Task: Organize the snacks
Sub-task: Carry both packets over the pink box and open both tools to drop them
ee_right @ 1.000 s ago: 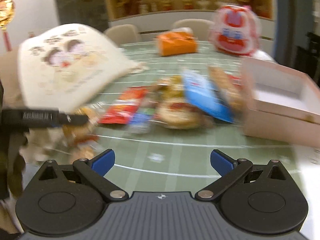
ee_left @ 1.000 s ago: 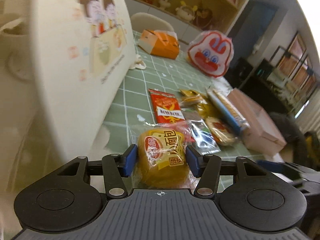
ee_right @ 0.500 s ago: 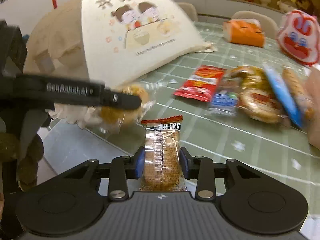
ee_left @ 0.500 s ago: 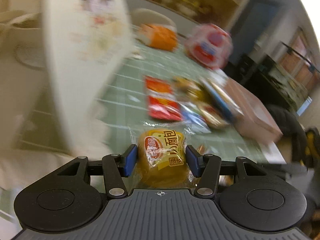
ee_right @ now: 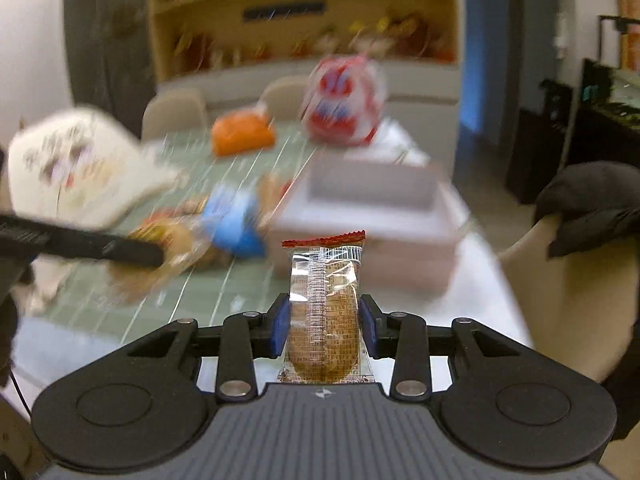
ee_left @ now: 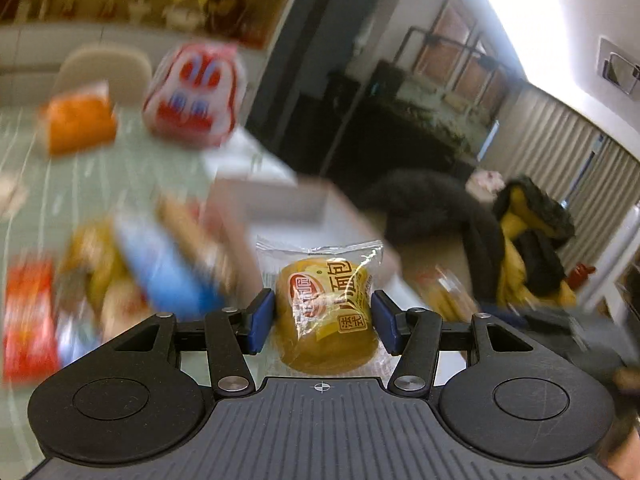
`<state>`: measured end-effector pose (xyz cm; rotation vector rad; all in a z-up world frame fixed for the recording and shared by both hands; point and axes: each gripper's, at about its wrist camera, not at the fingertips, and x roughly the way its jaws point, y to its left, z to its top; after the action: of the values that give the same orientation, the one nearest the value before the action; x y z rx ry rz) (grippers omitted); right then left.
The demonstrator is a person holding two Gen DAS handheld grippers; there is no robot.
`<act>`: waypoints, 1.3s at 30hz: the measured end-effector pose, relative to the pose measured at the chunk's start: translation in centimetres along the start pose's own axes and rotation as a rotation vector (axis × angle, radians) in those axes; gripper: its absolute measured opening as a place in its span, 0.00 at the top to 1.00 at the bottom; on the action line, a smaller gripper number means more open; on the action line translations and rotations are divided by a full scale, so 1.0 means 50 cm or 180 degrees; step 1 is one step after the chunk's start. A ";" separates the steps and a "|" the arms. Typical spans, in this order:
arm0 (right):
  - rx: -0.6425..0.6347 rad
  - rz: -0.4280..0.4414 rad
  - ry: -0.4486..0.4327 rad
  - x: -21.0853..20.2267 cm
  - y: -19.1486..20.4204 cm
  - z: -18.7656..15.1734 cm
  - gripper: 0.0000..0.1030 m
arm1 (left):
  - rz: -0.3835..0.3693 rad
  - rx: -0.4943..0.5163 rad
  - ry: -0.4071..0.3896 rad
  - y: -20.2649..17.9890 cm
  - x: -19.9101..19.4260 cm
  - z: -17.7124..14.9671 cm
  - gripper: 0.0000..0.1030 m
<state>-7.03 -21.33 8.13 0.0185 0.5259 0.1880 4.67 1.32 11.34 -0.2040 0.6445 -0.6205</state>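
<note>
A second ago the right gripper [ee_right: 323, 330] was wide open with nothing in it, and now it has a long clear packet of brown biscuits with a red top edge [ee_right: 323, 312] squeezed between its blue pads. Back then both cameras looked at the big cream cloth bag with cartoon children on it [ee_right: 76, 168], and now both have swung toward the pale pink open cardboard box [ee_right: 372, 216] on the green checked table [ee_right: 240, 284]. That likely means both snacks are on their way to the box (the pictures are too blurry from the fast move to say more). The right tongs are about a third open, and the pads press on the two sides of the biscuit packet, which stands up straight in front of the box. The left gripper [ee_left: 322, 322] is about half open, the same as before, and its blue pads hug a round yellow bun in a clear wrapper with red and yellow writing [ee_left: 326, 312]. The bun is held up in the air in front of the box's near corner. The other snacks, such as a blue packet [ee_left: 168, 272] and a red packet [ee_left: 26, 312], lie on the table just left of the box.
</note>
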 end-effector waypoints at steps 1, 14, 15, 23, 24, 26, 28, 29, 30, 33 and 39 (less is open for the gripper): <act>0.0030 -0.0026 -0.0087 -0.004 -0.020 0.015 0.65 | 0.0007 -0.0050 -0.0014 -0.004 0.037 0.033 0.43; 0.0498 -0.0155 0.0071 0.160 -0.167 0.081 0.65 | 0.0109 -0.0479 -0.0172 0.063 0.243 0.115 0.45; 0.0538 -0.0132 0.0090 0.179 -0.169 0.092 0.65 | 0.0166 -0.0487 -0.0244 0.072 0.221 0.109 0.45; 0.0693 0.0127 0.0082 0.337 -0.117 0.250 0.36 | 0.0586 -0.0738 -0.0308 0.184 0.097 0.039 0.45; 0.0639 0.0154 0.0097 0.339 -0.099 0.250 0.36 | 0.0645 -0.0786 -0.0256 0.205 0.086 0.030 0.45; 0.0495 0.0249 0.0144 0.335 -0.059 0.235 0.36 | 0.0732 -0.0874 -0.0206 0.240 0.067 0.015 0.45; 0.0329 0.0323 0.0243 0.332 -0.007 0.205 0.36 | 0.0760 -0.0946 -0.0241 0.266 0.043 -0.015 0.45; 0.0245 0.0364 0.0303 0.333 0.019 0.193 0.37 | 0.0764 -0.0972 -0.0265 0.272 0.032 -0.027 0.45; 0.0181 0.0401 0.0371 0.338 0.045 0.187 0.37 | 0.0782 -0.1009 -0.0281 0.281 0.021 -0.040 0.45; 0.0084 0.0545 0.0618 0.373 0.119 0.186 0.43 | 0.0813 -0.1076 -0.0310 0.301 -0.020 -0.076 0.45; -0.0036 0.0315 0.0881 0.496 0.202 0.227 0.44 | 0.0879 -0.1063 -0.0332 0.323 -0.095 -0.109 0.45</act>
<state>17.92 -6.53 6.31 0.0074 0.8005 0.2928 6.01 17.14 3.54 -0.4474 0.6588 -0.2320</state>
